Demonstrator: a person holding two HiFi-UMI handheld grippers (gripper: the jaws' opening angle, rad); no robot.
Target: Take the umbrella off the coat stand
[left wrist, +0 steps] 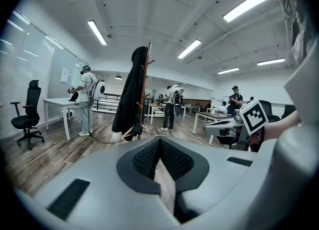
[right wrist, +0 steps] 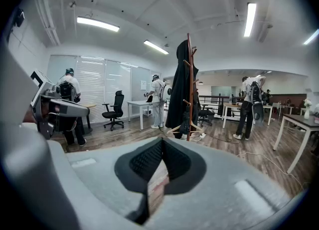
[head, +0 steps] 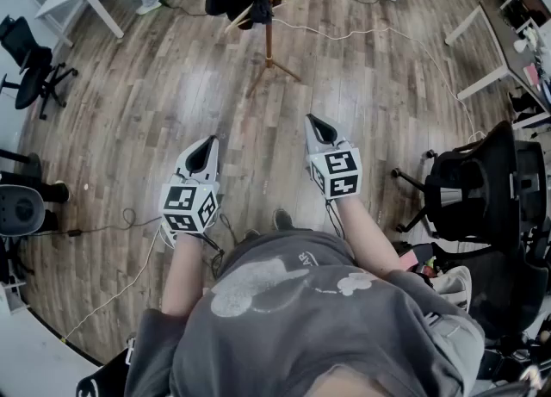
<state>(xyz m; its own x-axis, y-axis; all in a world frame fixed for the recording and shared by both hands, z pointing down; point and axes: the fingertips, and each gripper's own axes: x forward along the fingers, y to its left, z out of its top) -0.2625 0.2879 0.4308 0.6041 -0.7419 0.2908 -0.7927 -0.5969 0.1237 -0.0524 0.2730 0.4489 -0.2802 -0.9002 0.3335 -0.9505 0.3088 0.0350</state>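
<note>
On the left side of the wooden floor (head: 172, 102), the left gripper (head: 213, 139) is pointing forward and slightly down. Its jaws are pressing together at the tips, with nothing between them. An office chair (head: 30, 72) is sitting by the floor's left edge, well clear of the path.

Toward the far edge of the floor, about midway across, the coat stand (head: 269, 29) is standing well apart from both grippers. A dark coat (right wrist: 179, 87) is hanging down one side of it. A slim dark bundle is hanging low beside the pole, and I am reading it as the folded umbrella (right wrist: 185, 120), though it is too small to be sure. A pale cable (head: 344, 35) is trailing across the floor past the stand's feet.

On the right, the right gripper (head: 311, 119) is also held level with the body. Its jaws are closed and empty.

The step in hand looks like the approach, and no grasp is under way. To do it well, the person is best off walking straight at the stand and stepping over the cable. One gripper should be opening before it arrives. Coming in from the side away from the coat would help the jaws close on the umbrella alone and not on cloth. Lifting up off the peg before pulling away should keep the stand from tipping.
</note>
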